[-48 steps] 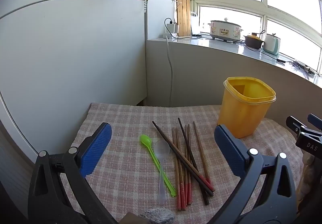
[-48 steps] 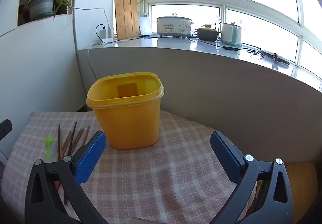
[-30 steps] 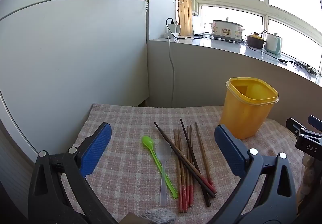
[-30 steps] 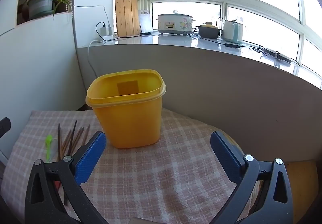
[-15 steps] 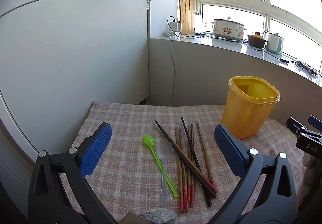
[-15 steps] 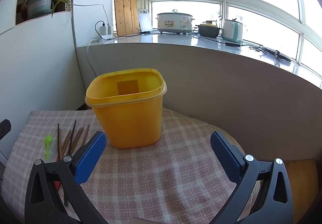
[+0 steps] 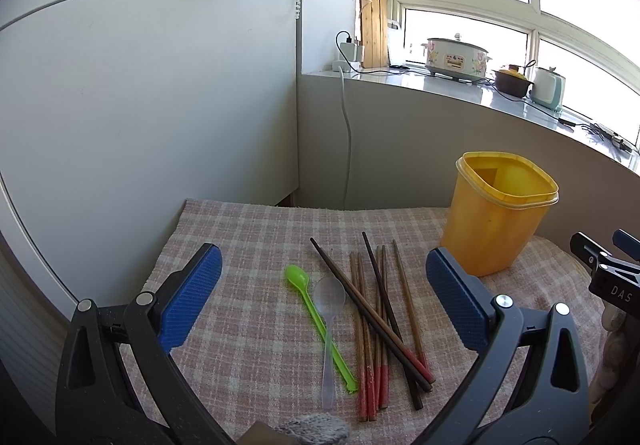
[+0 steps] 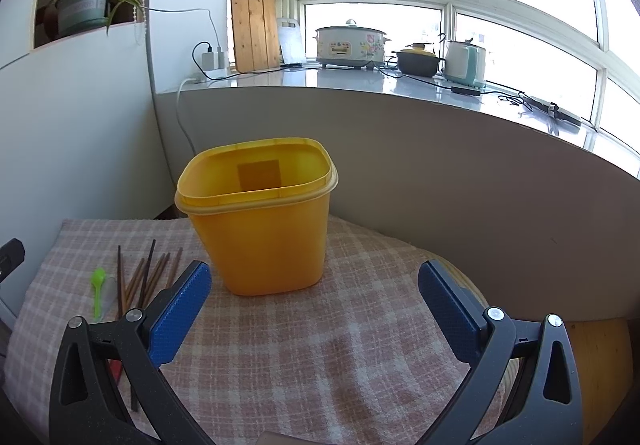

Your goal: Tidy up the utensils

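Several brown chopsticks point(image 7: 380, 309) with red ends lie on the checked cloth point(image 7: 248, 241), with a green plastic spoon point(image 7: 316, 315) and a clear plastic spoon point(image 7: 329, 317) just left of them. A yellow tub point(image 7: 496, 221) stands upright and empty at the right. My left gripper point(image 7: 320, 297) is open and empty, hovering above the spoons. My right gripper point(image 8: 314, 309) is open and empty, just in front of the yellow tub point(image 8: 260, 221). The chopsticks point(image 8: 148, 273) and green spoon point(image 8: 98, 287) show at its left.
A grey wall and a windowsill with a cooker point(image 8: 350, 45), a pot and a kettle run behind the table. A white cabinet point(image 7: 140, 105) with a potted plant stands at the left. The right gripper's tip point(image 7: 604, 265) shows at the right edge of the left wrist view.
The left wrist view has drifted slightly; the utensils and tub sit a little further right and lower. The right gripper has barely moved. Both grippers stay open.
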`<state>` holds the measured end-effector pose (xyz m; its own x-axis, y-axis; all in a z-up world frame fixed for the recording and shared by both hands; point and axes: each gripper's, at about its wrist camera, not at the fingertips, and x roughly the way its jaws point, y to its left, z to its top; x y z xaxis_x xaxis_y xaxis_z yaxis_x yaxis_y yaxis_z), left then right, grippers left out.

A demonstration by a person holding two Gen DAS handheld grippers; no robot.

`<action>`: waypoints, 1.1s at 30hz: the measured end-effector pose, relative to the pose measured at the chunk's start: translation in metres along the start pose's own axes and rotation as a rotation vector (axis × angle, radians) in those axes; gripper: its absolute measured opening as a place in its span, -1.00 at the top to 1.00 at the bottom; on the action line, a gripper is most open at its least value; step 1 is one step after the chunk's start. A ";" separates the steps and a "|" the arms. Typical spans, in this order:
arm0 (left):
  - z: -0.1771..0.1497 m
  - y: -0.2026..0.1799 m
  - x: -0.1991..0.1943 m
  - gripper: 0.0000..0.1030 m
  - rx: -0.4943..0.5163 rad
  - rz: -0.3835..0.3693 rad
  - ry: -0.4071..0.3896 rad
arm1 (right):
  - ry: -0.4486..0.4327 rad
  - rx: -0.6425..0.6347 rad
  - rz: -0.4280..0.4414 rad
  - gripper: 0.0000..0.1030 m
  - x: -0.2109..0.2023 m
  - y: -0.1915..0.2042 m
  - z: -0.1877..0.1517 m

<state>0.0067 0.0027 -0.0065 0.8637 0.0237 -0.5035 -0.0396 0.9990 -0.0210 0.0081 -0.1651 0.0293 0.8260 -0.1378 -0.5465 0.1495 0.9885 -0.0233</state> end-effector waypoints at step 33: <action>-0.001 0.003 -0.003 -1.00 -0.011 0.001 0.012 | 0.010 0.001 0.011 -0.99 0.001 0.003 0.002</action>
<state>0.0037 0.0052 -0.0060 0.8574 0.0240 -0.5140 -0.0458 0.9985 -0.0298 0.0106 -0.1623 0.0302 0.8222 -0.1260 -0.5551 0.1408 0.9899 -0.0163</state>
